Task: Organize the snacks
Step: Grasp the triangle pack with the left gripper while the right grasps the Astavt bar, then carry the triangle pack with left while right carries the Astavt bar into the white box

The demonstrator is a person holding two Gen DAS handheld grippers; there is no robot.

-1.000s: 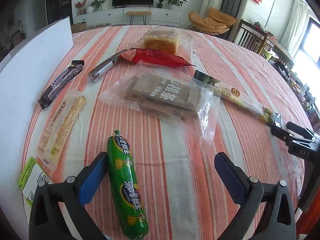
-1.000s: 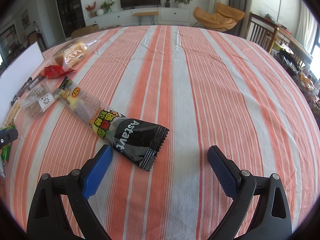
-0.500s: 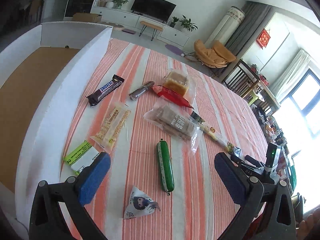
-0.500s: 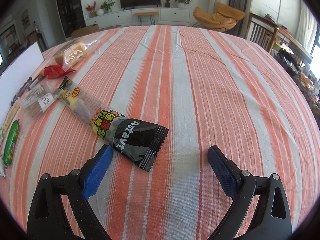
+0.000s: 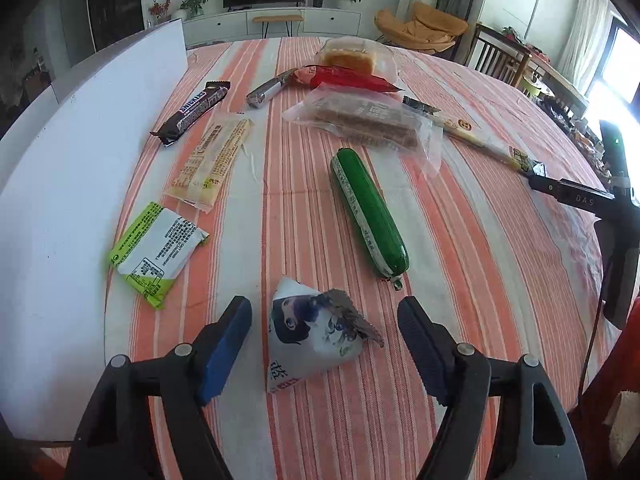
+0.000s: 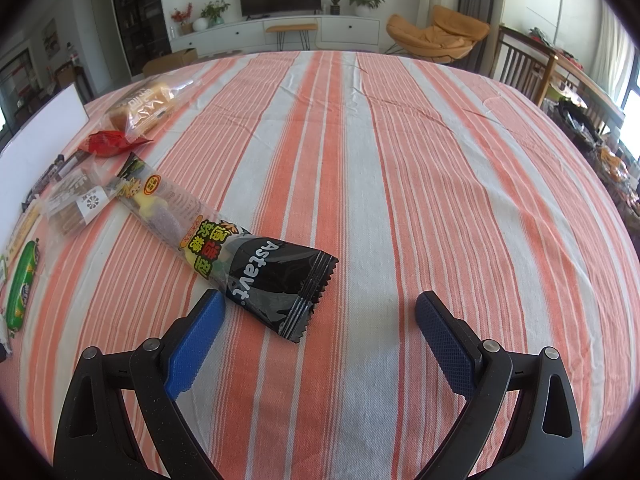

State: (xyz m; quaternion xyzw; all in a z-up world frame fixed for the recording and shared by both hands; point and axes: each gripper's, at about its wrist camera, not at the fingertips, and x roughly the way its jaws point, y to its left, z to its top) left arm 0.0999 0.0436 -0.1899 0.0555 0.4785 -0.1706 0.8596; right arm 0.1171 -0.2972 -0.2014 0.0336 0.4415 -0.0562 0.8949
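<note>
While closing, left gripper (image 5: 324,316) jaws straddle triangular snack pouch (image 5: 316,332), untouched | right jaws wide, empty

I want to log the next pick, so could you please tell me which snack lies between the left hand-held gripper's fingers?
The small white triangular pouch with a cartoon face; the left hand-held gripper has been closing around it, pads not yet touching.

Ten snack packets (image 5: 370,208); two grippers (image 5: 324,334).
</note>
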